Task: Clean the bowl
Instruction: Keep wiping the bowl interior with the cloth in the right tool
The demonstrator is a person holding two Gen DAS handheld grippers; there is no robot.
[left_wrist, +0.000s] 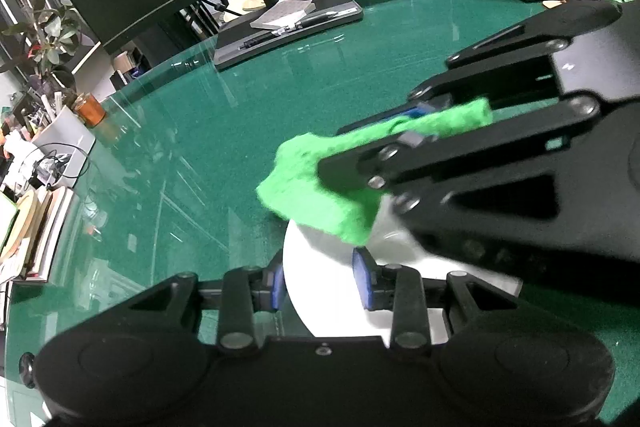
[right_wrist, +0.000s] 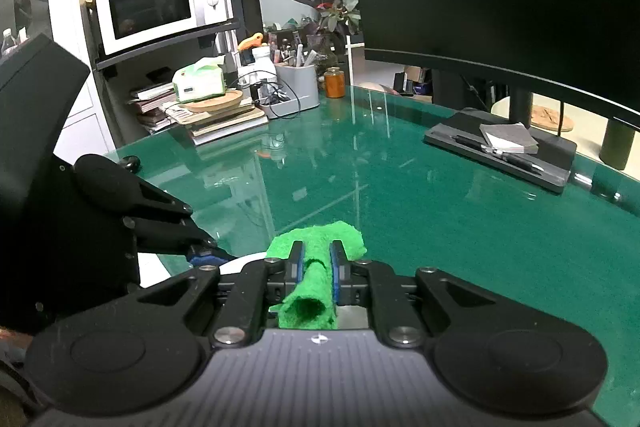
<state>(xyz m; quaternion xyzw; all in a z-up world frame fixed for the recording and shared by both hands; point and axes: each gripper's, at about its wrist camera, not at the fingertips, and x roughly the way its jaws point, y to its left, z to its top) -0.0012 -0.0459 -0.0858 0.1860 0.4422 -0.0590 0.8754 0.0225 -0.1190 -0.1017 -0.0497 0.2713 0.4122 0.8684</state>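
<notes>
Here the white bowl [left_wrist: 320, 259] sits on the green glass-topped table [left_wrist: 192, 147], close under your two grippers. Your left gripper [left_wrist: 320, 283] comes at it from the near side and points steeply down; its two blue-padded fingers [left_wrist: 364, 279] pinch the wall of the bowl, one pad outside the rim and the other inside. Your right gripper [right_wrist: 317, 267] enters from the right side of the left camera's view, tilted less steeply down, and its tips are over the far edge of the bowl. Its fingers [right_wrist: 298, 263] are pressed together on a green cloth [right_wrist: 316, 251], which is rolled between the pads; the loose end hangs over the bowl's rim and seems to touch it, though the contact is a little blurred. From the right camera only a thin white slice of the bowl shows. Farther away, a monitor stand [left_wrist: 288, 23] with a pen and a notepad rests on the table.
</notes>
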